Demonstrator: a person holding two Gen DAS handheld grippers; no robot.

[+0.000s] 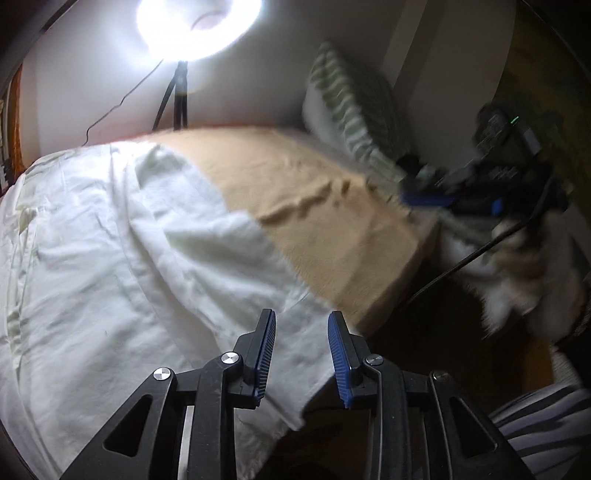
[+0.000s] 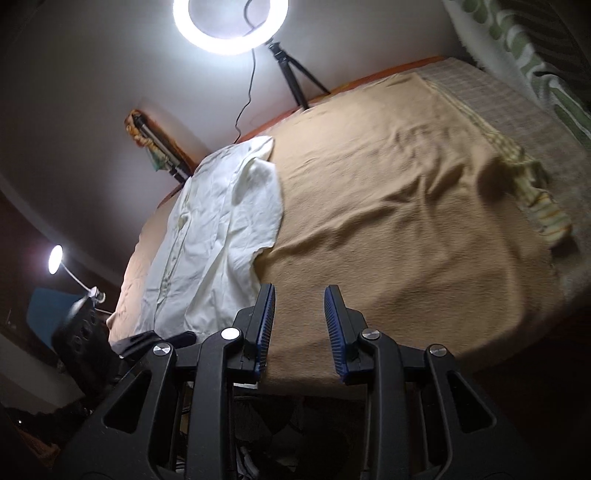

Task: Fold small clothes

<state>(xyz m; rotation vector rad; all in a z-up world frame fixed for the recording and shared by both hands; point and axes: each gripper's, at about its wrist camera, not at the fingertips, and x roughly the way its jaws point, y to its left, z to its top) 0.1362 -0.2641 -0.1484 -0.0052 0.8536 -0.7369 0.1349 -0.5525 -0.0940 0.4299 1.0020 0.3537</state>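
On blanket (image 2: 406,221): one shirt (image 2: 221,221)

No text, label, brand, number or sign can be read in either view. The dark device (image 1: 506,133) at the right of the left wrist view shows only a small green light, and any print on it is blurred beyond reading.

Left gripper (image 1: 301,325) at six o'clock, jaws parted and empty, hovering over the near hem of a white shirt (image 1: 122,240) spread across a tan blanket (image 1: 314,206) on the bed. Right gripper (image 1: 448,201) blurred at three o'clock, state unclear. Ring light (image 1: 199,29) glaring at twelve; striped pillow (image 1: 351,107) at one.
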